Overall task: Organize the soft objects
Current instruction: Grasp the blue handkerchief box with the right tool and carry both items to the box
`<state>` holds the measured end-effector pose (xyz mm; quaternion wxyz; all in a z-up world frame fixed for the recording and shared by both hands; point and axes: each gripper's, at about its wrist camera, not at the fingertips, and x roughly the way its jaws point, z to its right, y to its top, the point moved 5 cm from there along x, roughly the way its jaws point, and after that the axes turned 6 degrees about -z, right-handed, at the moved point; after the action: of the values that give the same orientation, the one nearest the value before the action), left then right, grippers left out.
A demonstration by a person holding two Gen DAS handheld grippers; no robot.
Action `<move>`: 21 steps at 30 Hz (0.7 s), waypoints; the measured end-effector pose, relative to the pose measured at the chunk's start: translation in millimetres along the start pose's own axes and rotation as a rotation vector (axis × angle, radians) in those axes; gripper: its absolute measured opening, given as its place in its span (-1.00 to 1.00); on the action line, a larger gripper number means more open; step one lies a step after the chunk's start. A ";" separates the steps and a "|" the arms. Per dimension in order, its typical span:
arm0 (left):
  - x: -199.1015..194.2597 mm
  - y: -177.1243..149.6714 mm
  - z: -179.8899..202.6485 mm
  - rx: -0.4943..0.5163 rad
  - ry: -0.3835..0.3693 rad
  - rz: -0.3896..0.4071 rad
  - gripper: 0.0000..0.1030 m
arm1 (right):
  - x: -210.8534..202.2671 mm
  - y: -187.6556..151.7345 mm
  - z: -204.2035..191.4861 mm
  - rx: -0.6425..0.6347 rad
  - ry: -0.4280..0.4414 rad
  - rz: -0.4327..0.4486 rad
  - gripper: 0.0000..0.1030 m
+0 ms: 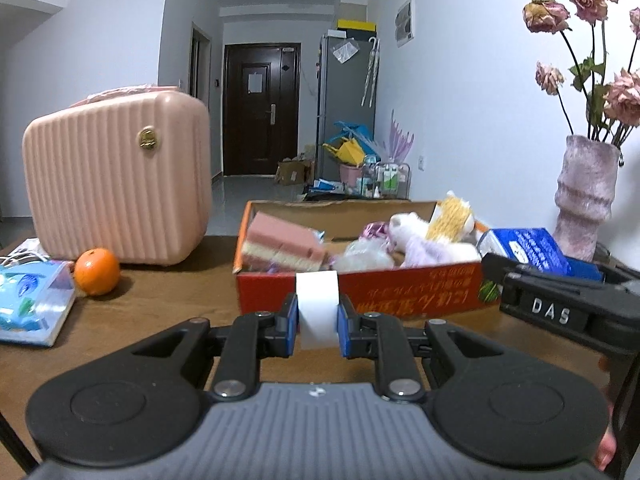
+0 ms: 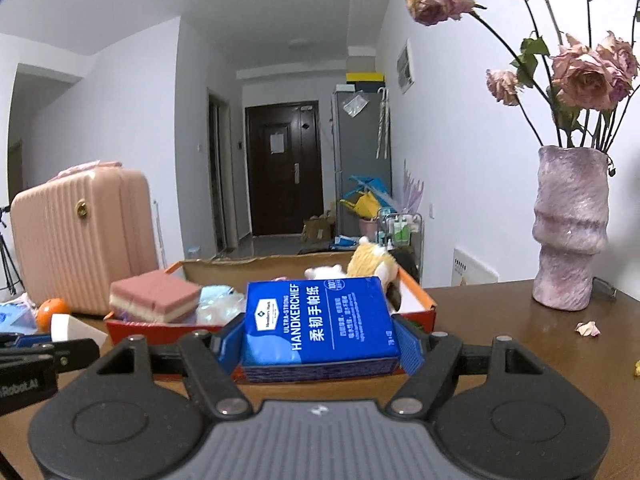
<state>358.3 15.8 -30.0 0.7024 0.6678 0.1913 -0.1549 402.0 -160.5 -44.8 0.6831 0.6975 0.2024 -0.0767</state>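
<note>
Since both grippers are loaded, handling first: the left gripper [image 1: 318,320] is pinched tight on a white paper roll [image 1: 317,306], small, upright between the blue pads, light and crushable, looks slightly squeezed at the waist. Grip sits low on the roll, fine for something this light; too much squeeze would dent it. The right gripper [image 2: 320,340] stands at a middling width, pads pressed on both short sides of a blue handkerchief pack [image 2: 320,326], held clear above the table [image 2: 500,320]. Pack is soft, plastic-wrapped so probably slippery, gives under pressure; side grip across the narrow width looks right, a corner hold would likely slip. Glossy blue wrap, white lettering, brick-shaped, label face up.

Just beyond both: the red cardboard box [image 1: 360,292], open top, near wall facing the grippers. Inside are a pink-and-cream sponge block [image 1: 284,246] at the left end, a clear crinkly bag [image 1: 362,254] mid-box, a white and lilac plush [image 1: 420,240] and a yellow plush [image 1: 452,212] at the right end. All squashy, light. Room left mid-box, my guess for drop spot.

Off-task, left: orange [image 1: 97,271], wipes pack [image 1: 34,304], pink case [image 1: 116,178]. Right: pink vase [image 2: 570,228] of dried roses.
</note>
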 end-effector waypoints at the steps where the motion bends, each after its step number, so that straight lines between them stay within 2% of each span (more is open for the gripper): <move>1: 2.9 3.5 3.2 -0.005 0.000 0.007 -0.61 | 1.7 1.6 2.2 0.004 -0.003 0.006 0.42; 9: 30.5 26.3 18.5 -0.052 -0.009 0.032 -0.61 | 17.7 11.9 12.0 0.007 -0.016 0.053 0.42; 21: 78.3 57.4 28.2 -0.081 0.024 0.076 -0.61 | 69.6 30.0 11.2 -0.029 -0.038 0.083 0.42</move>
<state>456.0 -5.9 -15.9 0.7321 0.6473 0.1801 -0.1122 478.7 -158.7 -44.4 0.6994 0.6937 0.1615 -0.0586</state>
